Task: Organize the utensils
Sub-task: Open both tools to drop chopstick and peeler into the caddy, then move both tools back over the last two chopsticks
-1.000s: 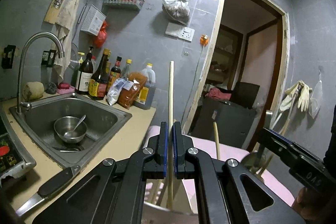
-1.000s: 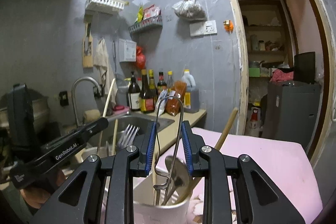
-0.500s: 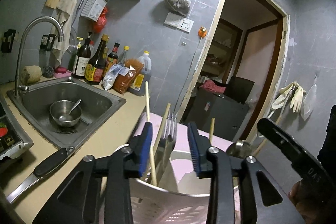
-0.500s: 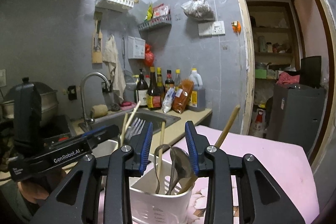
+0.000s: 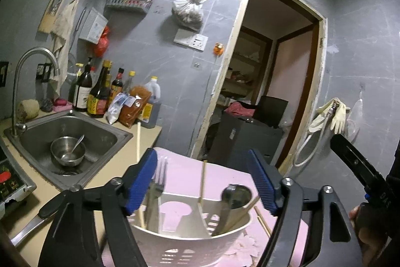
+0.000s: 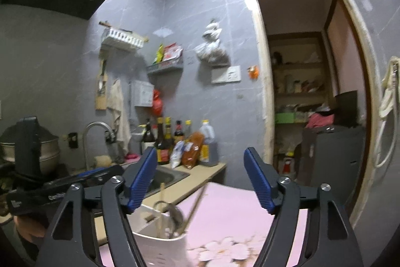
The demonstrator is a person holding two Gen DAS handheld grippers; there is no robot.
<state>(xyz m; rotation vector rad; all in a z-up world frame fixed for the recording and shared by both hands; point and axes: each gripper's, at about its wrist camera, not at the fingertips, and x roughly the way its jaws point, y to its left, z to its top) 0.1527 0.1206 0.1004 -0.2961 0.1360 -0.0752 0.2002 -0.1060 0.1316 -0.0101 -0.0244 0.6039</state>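
Observation:
A white slotted utensil holder [image 5: 190,239] stands on the pink floral cloth [image 5: 185,174], low in both views. It holds a fork [image 5: 156,189], wooden chopsticks [image 5: 203,182] and a metal spoon [image 5: 235,194]. My left gripper [image 5: 206,183] hovers just above and behind the holder [image 6: 160,244], its jaws opening wide with nothing pressed between them. My right gripper [image 6: 200,179] is raised over the holder, its jaws also opening and empty; a spoon [image 6: 176,214] and a looped wire handle [image 6: 160,204] stand in the holder below it. The right gripper's body [image 5: 360,169] shows at the right edge.
A steel sink [image 5: 100,131] at left holds a bowl with a spoon [image 5: 67,150]. A knife [image 5: 37,219] lies on the beige counter. Sauce bottles [image 5: 100,91] line the back wall. An open doorway [image 5: 270,81] is behind, and a pot [image 6: 30,149] stands far left.
Both grippers opened, letting go of a chopstick on the left and the wire-handled utensil on the right, which now stand in the holder. Both rose and drew back from the holder.

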